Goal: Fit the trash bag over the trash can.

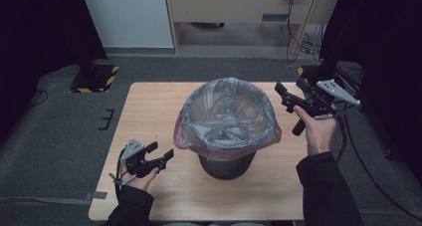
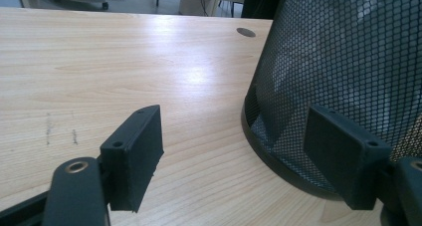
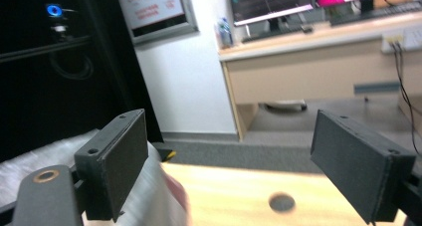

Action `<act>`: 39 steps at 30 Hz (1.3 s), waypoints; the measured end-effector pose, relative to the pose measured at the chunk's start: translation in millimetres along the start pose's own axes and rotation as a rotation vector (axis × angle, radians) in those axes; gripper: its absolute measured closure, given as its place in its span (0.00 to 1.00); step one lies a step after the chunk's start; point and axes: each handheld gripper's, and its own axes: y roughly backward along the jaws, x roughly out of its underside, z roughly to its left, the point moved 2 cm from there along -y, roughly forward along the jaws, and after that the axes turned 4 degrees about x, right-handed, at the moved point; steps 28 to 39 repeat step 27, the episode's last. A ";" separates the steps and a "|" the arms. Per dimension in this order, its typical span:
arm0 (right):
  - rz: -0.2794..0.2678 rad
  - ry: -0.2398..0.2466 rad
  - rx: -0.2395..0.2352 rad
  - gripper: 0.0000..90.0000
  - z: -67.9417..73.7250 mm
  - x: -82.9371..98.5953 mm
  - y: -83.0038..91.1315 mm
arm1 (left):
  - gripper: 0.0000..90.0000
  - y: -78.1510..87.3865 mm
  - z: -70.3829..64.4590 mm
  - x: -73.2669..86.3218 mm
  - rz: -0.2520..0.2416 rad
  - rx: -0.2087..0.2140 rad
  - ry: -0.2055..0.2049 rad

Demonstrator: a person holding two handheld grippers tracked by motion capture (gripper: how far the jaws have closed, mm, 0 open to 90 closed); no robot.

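A black mesh wastebasket stood at the middle of the wooden table, lined with a grey plastic bag whose edge was folded out over the rim, showing a pinkish band at about eight o'clock on the rim. The mouth of the bag gaped open upward.

The left gripper was held low at roughly eight o'clock from the basket, just beside its base and apart from it, its jaws spread and pointing toward the basket. In the left gripper view the two black pads stood well apart with nothing between them; the mesh wall of the wastebasket rose at two o'clock, behind the right-hand pad, and bare tabletop stretched off toward ten o'clock.

The right gripper was raised at about two o'clock from the basket, near the bag's rim but not touching it, held in the person's right hand. In the right gripper view its jaws were also wide open and empty; a blurred fold of the bag showed at seven o'clock, a cable hole in the table at six, and a desk lay beyond at one o'clock.
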 end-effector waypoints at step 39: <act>0.579 0.165 0.081 0.14 -95.1 185.2 51.2 | 0.20 -1.8 47.6 24.3 0.283 -0.110 -0.033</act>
